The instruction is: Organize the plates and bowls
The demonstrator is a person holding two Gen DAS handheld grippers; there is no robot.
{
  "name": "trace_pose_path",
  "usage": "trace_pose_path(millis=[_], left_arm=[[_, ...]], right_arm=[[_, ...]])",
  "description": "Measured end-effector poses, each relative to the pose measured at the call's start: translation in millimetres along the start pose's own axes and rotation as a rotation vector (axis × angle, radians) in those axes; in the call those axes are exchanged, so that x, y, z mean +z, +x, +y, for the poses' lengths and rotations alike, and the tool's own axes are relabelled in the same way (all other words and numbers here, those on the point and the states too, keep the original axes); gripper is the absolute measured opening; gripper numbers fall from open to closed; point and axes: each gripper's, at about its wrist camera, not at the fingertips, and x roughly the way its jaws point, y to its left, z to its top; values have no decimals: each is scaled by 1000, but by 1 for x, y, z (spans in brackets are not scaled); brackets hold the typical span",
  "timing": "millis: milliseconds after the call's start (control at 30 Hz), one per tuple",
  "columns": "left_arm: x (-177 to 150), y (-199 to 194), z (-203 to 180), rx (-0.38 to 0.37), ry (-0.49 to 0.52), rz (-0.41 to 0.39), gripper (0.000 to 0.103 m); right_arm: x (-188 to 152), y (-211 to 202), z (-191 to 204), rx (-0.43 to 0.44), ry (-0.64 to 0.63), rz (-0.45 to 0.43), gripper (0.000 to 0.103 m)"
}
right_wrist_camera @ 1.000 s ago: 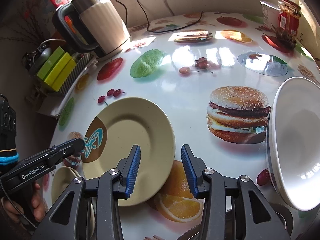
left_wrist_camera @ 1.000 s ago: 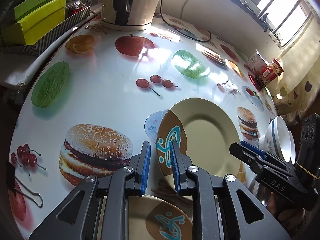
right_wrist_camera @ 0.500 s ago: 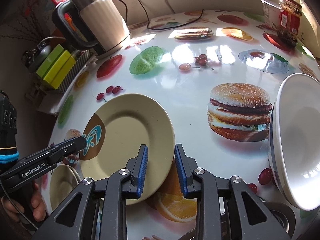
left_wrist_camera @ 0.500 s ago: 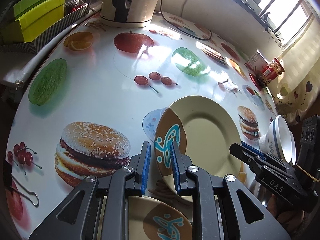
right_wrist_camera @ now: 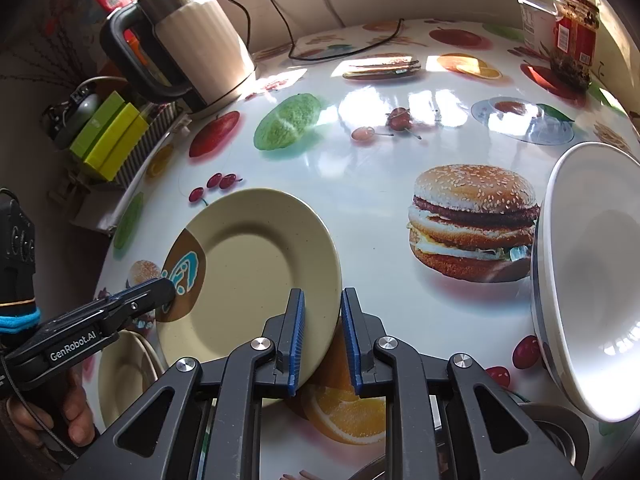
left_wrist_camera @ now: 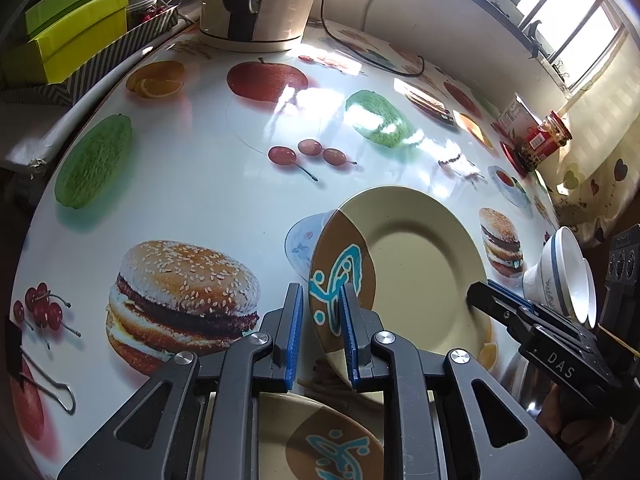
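Note:
A beige plate [left_wrist_camera: 416, 272] with a brown patch and blue pattern sits tilted over the printed tablecloth [left_wrist_camera: 192, 184]. My left gripper [left_wrist_camera: 320, 289] is shut on its rim at the brown patch, and the right wrist view shows the left gripper [right_wrist_camera: 164, 289] at that same spot. My right gripper [right_wrist_camera: 322, 293] holds the opposite rim of the plate [right_wrist_camera: 256, 264], its jaws still closing onto the edge between them. A second patterned plate [left_wrist_camera: 320, 440] lies under the left gripper. Stacked white bowls [right_wrist_camera: 592, 280] stand on the right.
A white kettle [right_wrist_camera: 192, 52] with its cord stands at the back left beside green boxes [left_wrist_camera: 76, 32]. Red jars [right_wrist_camera: 572, 32] are at the far right. A binder clip [left_wrist_camera: 48, 384] lies at the left edge. A person's hand [right_wrist_camera: 76, 412] grips the left tool.
The right gripper's jaws have narrowed from wide apart to tight around the plate's rim. The left gripper keeps its hold, and the plate has barely shifted.

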Motion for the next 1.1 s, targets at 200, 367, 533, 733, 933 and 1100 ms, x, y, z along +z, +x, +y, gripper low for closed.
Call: trace_pose_path(millis=[200, 367, 533, 733, 933, 1100], left_arm=[[0, 0, 0, 0, -3, 0, 19], [0, 1, -1, 0, 3, 1, 19], [0, 1, -1, 4, 2, -1, 18], [1, 1, -2, 5, 0, -2, 18], [1, 0, -3, 1, -4, -7, 18], [0, -4, 0, -6, -10, -12, 18]], right_arm=[[0, 0, 0, 0, 0, 0, 19], [0, 0, 0, 1, 1, 1, 19], [0, 0, -1, 4, 7, 1, 19], [1, -2, 0, 5, 10, -3, 18], [2, -4, 0, 10, 16, -7, 18], [2, -7, 2, 7, 20, -17, 18]])
